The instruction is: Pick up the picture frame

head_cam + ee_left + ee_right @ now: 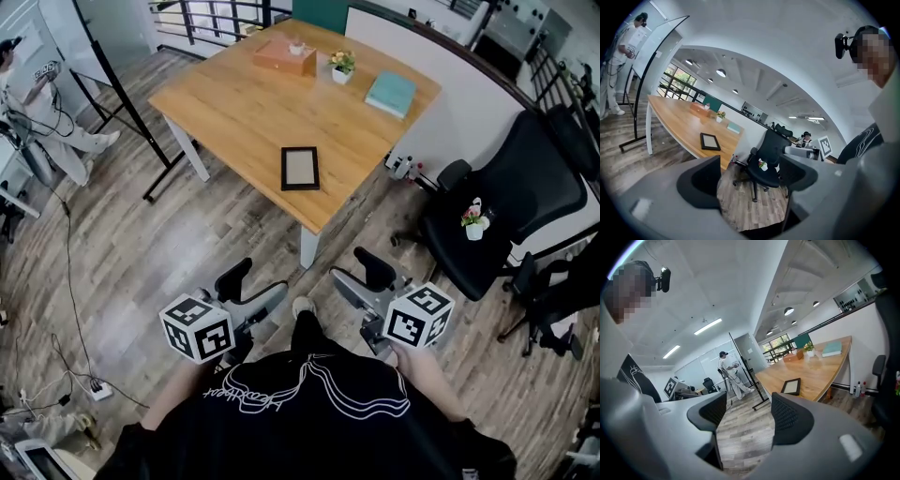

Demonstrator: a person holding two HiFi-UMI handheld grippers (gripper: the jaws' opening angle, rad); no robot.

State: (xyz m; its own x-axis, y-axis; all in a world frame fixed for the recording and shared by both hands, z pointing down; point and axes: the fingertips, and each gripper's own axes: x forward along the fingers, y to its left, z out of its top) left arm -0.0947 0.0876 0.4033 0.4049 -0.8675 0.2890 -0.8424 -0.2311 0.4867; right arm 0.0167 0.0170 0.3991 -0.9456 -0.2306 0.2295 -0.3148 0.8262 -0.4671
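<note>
A black picture frame (300, 168) lies flat near the front corner of the wooden table (234, 103); it also shows in the left gripper view as the frame (709, 141) and in the right gripper view as the frame (791, 386). My left gripper (260, 283) is held low over the floor, well short of the table, jaws open and empty. My right gripper (354, 271) hangs beside it, also open and empty. Both point across the room; the left gripper (751, 180) and right gripper (747, 416) hold nothing.
On the table stand a tissue box (285, 56), a small flower pot (341, 67) and a teal book (391, 94). A black office chair (502, 211) carrying a small plant (474, 223) stands right of the table. A person (37, 103) stands far left by a whiteboard stand (122, 94).
</note>
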